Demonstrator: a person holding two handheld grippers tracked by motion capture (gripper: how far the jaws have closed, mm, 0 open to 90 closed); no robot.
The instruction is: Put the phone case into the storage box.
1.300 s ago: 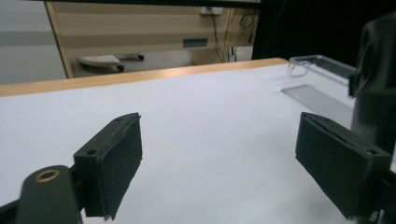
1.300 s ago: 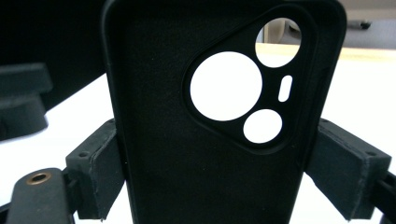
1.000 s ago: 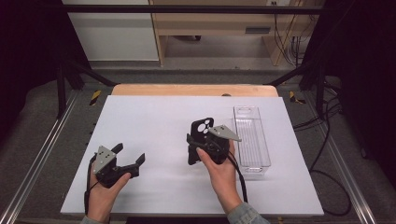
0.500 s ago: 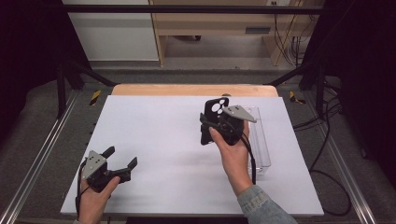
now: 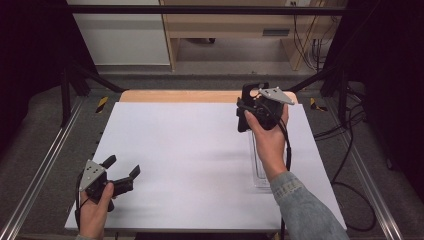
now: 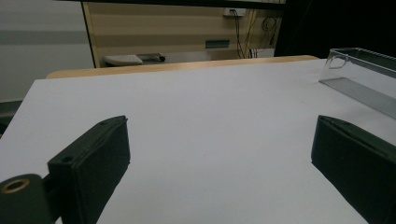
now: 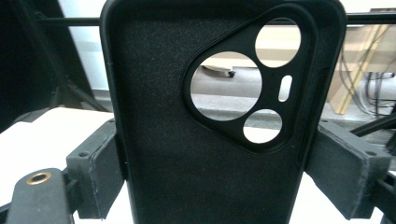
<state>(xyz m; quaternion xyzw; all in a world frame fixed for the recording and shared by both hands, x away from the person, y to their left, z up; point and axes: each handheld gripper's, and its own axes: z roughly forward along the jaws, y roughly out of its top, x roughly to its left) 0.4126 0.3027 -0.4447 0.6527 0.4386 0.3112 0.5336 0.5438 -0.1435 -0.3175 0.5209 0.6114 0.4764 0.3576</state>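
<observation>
A black phone case [image 7: 187,140] stands upright, clamped by its 2 long edges in the right gripper [image 5: 252,107], held above the white table's [image 5: 190,150] far right part. Beneath the forearm lies a clear plastic tray [image 5: 260,172]. The left gripper [image 5: 122,172], jaws wide and empty, hovers near the front left corner.

A white table [image 5: 190,150] carries a clear plastic tray [image 5: 257,172] near its right edge.

Clear tray [image 6: 369,77] on white table [image 6: 201,112]

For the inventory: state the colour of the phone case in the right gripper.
Black phone case; clearest in the right gripper view.
</observation>
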